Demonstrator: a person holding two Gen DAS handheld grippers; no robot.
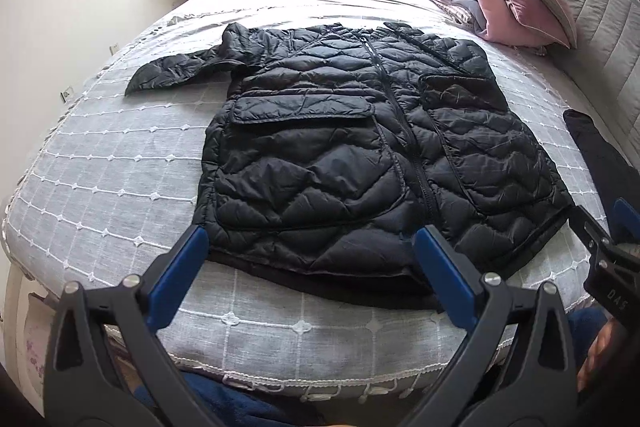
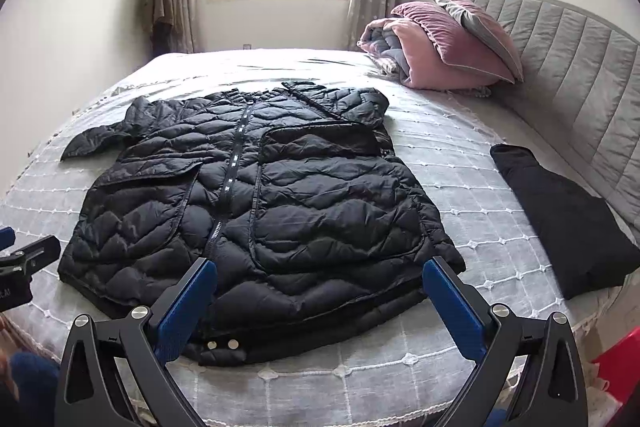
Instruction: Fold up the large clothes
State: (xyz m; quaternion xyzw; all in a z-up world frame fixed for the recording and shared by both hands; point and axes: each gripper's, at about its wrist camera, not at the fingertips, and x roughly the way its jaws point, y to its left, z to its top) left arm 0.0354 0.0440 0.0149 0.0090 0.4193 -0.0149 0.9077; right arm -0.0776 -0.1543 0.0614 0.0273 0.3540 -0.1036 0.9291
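A black quilted puffer jacket (image 1: 360, 147) lies front-up and zipped on the bed (image 1: 100, 167), hem toward me; it also shows in the right wrist view (image 2: 260, 195). Its right sleeve is folded across the chest (image 2: 320, 141); its left sleeve (image 1: 176, 71) sticks out to the left. My left gripper (image 1: 312, 239) is open and empty, hovering over the hem. My right gripper (image 2: 320, 271) is open and empty over the hem's right part. The right gripper's body also shows at the right edge of the left wrist view (image 1: 608, 259).
A folded black garment (image 2: 560, 211) lies on the bed to the right of the jacket. A pink and grey quilt with pillows (image 2: 440, 43) is piled by the grey headboard (image 2: 580, 75). A window and curtains stand beyond the bed. A red object (image 2: 620, 351) sits at lower right.
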